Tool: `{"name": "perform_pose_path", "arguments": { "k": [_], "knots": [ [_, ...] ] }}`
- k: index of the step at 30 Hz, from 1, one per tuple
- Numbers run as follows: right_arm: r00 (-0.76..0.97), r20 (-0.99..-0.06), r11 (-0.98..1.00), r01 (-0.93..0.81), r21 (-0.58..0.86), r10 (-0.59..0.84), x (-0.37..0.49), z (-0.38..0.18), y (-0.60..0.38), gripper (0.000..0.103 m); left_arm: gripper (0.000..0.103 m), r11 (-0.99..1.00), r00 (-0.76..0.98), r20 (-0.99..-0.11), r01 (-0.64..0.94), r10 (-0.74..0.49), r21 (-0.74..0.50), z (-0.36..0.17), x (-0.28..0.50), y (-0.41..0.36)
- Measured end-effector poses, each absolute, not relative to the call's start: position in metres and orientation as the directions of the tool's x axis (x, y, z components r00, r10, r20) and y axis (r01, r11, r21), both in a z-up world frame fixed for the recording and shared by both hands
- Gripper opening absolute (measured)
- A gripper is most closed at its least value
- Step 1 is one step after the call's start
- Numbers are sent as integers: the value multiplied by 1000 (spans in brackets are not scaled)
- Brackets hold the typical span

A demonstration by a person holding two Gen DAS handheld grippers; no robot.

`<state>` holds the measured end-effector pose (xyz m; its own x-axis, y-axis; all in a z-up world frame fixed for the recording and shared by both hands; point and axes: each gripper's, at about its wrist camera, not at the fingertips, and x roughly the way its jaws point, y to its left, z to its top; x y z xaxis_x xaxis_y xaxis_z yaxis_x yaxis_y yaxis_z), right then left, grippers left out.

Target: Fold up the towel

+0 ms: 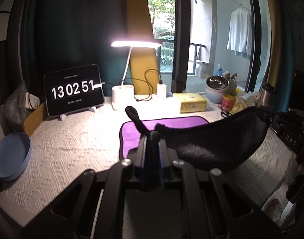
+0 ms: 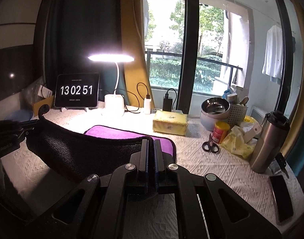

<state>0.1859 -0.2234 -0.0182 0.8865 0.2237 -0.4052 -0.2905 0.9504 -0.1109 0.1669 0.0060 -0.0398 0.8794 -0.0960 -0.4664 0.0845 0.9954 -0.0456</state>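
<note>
Black fleece fills both my tongs: my left gripper is clamped on one corner of the towel and my right gripper is pinched on the other, so its near edge sags between them, raised off the table. Farther out I see the towel's purple face lying flat on the white textured tablecloth. Beyond it stand a yellow tissue pack, the lit desk lamp and a clock display.
</note>
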Motion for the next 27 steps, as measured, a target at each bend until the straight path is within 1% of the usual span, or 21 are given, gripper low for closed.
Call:
{"name": "perform_pose_path", "arguments": {
  "k": [8,27],
  "knots": [
    [895,-381,948,-296,-117,232,200,-10,-224,5,11,996,894,-439,80,-91,-44,-30,179,6],
    [903,-347,940,-314,-132,253,255,-7,-216,5,11,996,909,-408,84,-88,-29,-26,235,8]
  ]
}}
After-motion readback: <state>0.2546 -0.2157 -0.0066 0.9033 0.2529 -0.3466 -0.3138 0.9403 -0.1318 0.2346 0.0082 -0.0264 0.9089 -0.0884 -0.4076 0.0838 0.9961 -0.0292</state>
